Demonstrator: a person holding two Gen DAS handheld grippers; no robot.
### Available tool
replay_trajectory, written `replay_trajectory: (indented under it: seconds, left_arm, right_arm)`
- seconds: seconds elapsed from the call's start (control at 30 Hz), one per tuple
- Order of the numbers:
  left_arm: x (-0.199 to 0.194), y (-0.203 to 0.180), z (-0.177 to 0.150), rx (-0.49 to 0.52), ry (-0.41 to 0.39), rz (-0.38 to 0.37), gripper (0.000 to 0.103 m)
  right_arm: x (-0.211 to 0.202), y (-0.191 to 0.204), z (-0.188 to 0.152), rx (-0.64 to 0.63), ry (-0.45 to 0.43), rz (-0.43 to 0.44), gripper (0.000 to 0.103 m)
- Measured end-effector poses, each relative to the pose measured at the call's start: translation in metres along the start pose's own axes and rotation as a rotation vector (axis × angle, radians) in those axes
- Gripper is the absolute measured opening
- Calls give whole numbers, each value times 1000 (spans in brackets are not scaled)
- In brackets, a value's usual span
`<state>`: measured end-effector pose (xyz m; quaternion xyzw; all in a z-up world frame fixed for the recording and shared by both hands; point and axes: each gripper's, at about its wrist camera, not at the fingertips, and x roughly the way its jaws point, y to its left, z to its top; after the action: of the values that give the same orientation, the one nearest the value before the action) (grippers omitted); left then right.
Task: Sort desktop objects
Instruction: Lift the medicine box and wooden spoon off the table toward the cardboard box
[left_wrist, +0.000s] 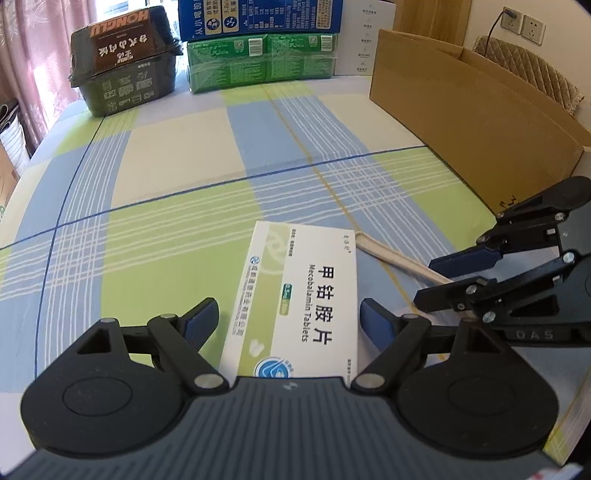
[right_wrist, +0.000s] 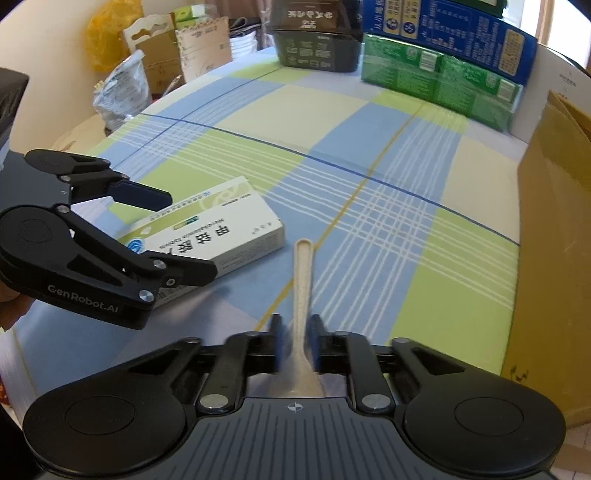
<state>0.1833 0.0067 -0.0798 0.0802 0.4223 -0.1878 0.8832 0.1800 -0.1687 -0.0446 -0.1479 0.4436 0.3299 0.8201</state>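
Observation:
A white and green tablet box (left_wrist: 295, 299) lies flat on the checked tablecloth. My left gripper (left_wrist: 290, 321) is open, one finger on each side of the box, apart from it. The box also shows in the right wrist view (right_wrist: 218, 225) with the left gripper (right_wrist: 181, 236) around it. A beige spoon (right_wrist: 301, 295) points away along the cloth, its handle end near the box. My right gripper (right_wrist: 295, 347) is shut on the spoon near its bowl. In the left wrist view the spoon (left_wrist: 391, 256) runs into the right gripper (left_wrist: 439, 280).
A brown cardboard box (left_wrist: 480, 122) stands open at the right, also in the right wrist view (right_wrist: 554, 221). At the back stand a dark container (left_wrist: 125, 66), green packs (left_wrist: 262, 62) and a blue carton (left_wrist: 258, 18). Bags and cartons (right_wrist: 147, 66) sit beyond the table's left edge.

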Motion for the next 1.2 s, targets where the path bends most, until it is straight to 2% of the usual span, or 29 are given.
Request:
replay_trajectory:
  seconds: [0.17,0.4,0.57,0.77,1.2]
  left_arm:
    - [3,-2,1,12,3,3,80]
    - [9,-1,3,5,18,-1,69]
    - [9,-3,3,-3,22,7,68]
    - [0,1,7,-42,-13,26,68]
    - [-11,-8,12,-58,-46,14,68]
  right_arm:
    - [-1,-2,0,21,-2,-1,3]
    - [-4,-3,1,51,-12,9,3]
    - [-8,-7,1,81,-34,5,3]
    - [-16,-9,3,118,-76,0,3]
    - [-35,-14,7,170,-148,-7,3]
